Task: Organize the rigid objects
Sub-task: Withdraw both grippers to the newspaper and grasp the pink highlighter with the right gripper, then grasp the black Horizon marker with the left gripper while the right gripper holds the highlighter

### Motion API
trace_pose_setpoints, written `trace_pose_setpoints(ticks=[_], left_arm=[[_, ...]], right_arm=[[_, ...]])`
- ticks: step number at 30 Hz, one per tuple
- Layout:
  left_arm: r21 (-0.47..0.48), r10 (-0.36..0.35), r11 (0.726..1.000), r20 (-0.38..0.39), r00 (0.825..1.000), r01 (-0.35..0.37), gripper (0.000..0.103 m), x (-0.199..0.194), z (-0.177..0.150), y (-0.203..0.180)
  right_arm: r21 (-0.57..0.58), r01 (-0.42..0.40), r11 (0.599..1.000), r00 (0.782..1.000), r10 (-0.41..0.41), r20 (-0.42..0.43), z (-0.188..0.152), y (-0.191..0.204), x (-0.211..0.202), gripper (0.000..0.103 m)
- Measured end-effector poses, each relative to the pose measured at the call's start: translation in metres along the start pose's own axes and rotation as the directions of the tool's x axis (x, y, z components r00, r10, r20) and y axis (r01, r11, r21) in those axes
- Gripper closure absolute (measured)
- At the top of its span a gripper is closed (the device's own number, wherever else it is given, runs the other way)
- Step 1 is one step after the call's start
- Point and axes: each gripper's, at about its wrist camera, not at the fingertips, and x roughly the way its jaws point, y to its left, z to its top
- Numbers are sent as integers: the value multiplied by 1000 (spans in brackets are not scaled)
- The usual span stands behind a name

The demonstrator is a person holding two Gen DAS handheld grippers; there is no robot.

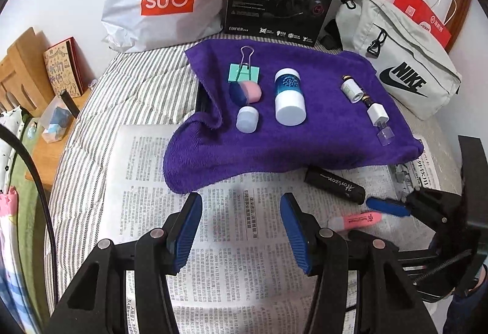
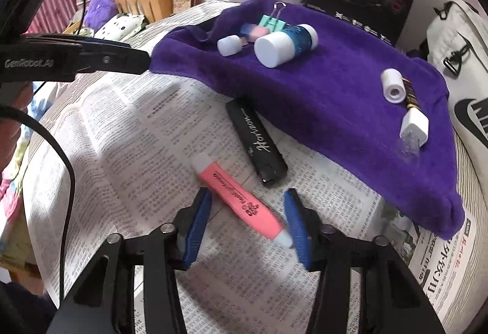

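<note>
On the left, the left gripper (image 1: 241, 230) hangs over the bare printed newspaper (image 1: 146, 169) with its blue-padded jaws parted and nothing between them. Beyond it, the purple terry towel (image 1: 305, 138) already carries a mint-green binder clip (image 1: 244, 71), a pink and blue eraser (image 1: 247, 91), a small white cap (image 1: 247, 119), a white and blue cylindrical bottle (image 1: 289, 96) and a small white-capped vial (image 1: 378, 115).

Moving right, a black rectangular case with silver script (image 2: 257, 141) lies on the newspaper, its far end just at the towel's hem. Just beside it lies the task's thing of the moment, a pink plastic highlighter pen with pale caps (image 2: 241, 201), flat on the paper and set diagonally between the fingers of the right gripper (image 2: 248, 224). Those jaws are parted and bracket the pen; its near cap lies close against the right pad (image 2: 297, 230), but whether the pad actually touches it cannot be told, and no firm squeeze shows.

The pen looks light, stiff and smooth-sided, so it should lift easily yet may swivel or skid if pinched at a tapering cap. The flat-sided pink barrel near its middle seems the soundest hold, pads square across it. It is hardly fragile; the loose newspaper beneath may shift.
</note>
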Motion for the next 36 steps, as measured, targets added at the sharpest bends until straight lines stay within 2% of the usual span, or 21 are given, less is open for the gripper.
trace_pose_setpoints(ticks=[2,5,18,21,26,36], left_arm=[[-8,4,1000,-3,1000,-4,52,2,-1,2],[-21,-5,1000,-6,1000,5,52,5,-3,5],[-47,-16,999,-24,1000,15,52,11,-5,12],[-48,-17,999,-26,1000,16,52,12,-7,11],[-33,-32,999,-41,999,31,52,14,-8,0],[-8,-83,997,-77,994,83,52,34,-2,-47]], right_arm=[[-6,-21,1000,1000,20,-20,-2,3,-3,77],[-4,-86,996,996,86,-35,-5,7,-7,84],[-7,-66,998,997,65,-35,7,16,2,86],[30,-63,998,998,64,-22,2,11,-2,86],[93,-10,996,999,13,-34,-10,-5,-12,86],[222,60,973,998,-53,-35,-51,-48,-40,86]])
